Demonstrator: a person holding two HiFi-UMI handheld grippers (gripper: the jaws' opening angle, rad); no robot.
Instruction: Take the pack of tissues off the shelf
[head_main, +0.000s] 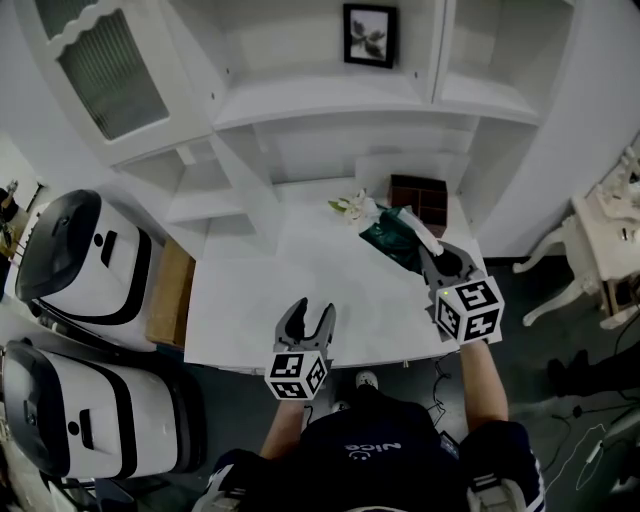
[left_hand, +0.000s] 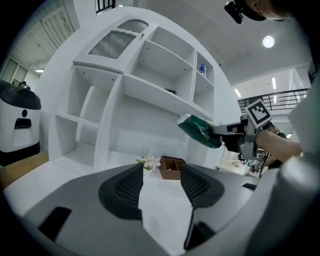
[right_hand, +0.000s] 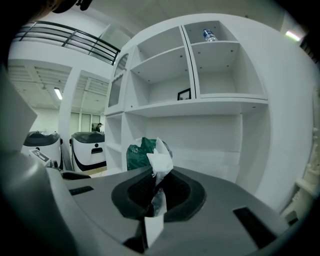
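Our right gripper (right_hand: 157, 186) is clenched on the white tissue end of the green pack of tissues (head_main: 388, 236), held off the shelf above the white desk (head_main: 300, 270) (near the wooden box (head_main: 418, 198)). Our left gripper (left_hand: 162, 192) hovers with its jaws apart and nothing between them.

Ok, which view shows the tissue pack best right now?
The left gripper view: the green pack shows side-on, whole, in the air off the right gripper. The head view shows it from above, partly behind that gripper. The right gripper view shows only its top past the fingers, shut on its white end.
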